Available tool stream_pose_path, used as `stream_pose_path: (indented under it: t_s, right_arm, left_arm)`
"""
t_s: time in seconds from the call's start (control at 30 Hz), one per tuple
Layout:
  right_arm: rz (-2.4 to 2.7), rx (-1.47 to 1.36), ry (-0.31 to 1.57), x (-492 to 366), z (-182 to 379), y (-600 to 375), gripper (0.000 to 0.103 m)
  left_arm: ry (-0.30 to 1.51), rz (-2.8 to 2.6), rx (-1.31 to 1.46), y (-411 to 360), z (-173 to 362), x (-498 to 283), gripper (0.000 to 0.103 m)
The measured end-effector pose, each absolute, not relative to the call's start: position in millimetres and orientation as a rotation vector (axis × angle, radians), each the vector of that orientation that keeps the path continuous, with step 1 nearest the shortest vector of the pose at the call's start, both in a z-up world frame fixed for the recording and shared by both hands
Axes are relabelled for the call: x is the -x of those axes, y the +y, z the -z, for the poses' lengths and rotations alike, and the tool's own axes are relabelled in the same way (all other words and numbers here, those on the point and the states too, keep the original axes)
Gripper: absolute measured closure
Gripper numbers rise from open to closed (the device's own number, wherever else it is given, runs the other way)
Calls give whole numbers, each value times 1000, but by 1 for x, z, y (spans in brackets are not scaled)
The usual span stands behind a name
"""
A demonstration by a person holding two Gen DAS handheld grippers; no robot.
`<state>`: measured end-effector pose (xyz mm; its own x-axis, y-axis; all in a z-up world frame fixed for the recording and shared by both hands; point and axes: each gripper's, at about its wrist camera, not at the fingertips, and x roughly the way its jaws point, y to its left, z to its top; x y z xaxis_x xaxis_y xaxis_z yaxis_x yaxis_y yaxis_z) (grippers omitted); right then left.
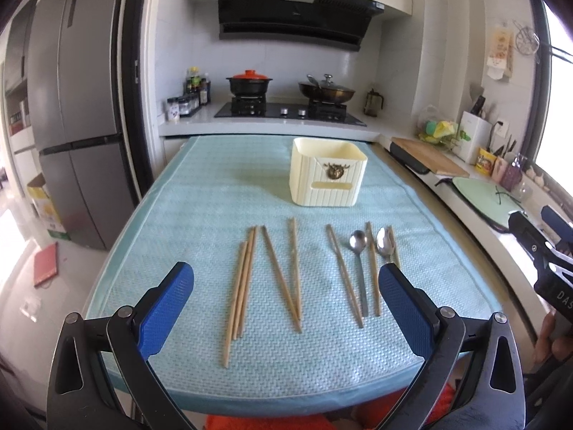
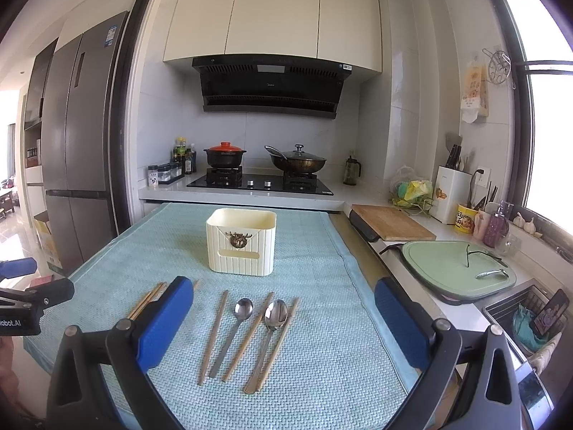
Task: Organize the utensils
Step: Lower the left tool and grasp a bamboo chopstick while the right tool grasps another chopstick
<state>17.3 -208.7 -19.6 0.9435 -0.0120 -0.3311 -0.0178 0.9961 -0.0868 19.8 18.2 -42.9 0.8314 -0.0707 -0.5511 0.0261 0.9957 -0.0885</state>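
Cream ribbed plastic holder [image 1: 327, 172], empty as far as shows, stands upright on the mat-covered surface [image 1: 200, 215]. Nearer than the holder: loose wooden chopsticks [image 1: 243, 279], plus two steel spoons [image 2: 241, 313] lying among more chopsticks. Left hand-held gripper [image 1: 286, 308]: fingers spread wide, holding nothing. Right hand-held gripper [image 2: 283, 322]: likewise spread and empty. Risk: thin, round sticks lie close together, so a pinch may catch a neighbour or roll one away.

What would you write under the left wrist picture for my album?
Open left gripper hovers over chopsticks and two spoons before a cream holder.
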Motion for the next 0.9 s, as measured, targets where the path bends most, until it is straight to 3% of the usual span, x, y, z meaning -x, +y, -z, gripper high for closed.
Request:
stream_pose_path:
  t_s: [0.37,0.77,0.9]
  right_arm:
    - [30,48,416,-55,45,-230,0]
    - [0,-4,674,-128,132,-246,1]
    - [-24,-22,739,-148,151,-244,13]
  left_arm:
    - [608,-3,28,44,61,-62,0]
    - [786,-17,-53,72,150,-172,0]
    - [853,-43,-52,82,178,-199,1]
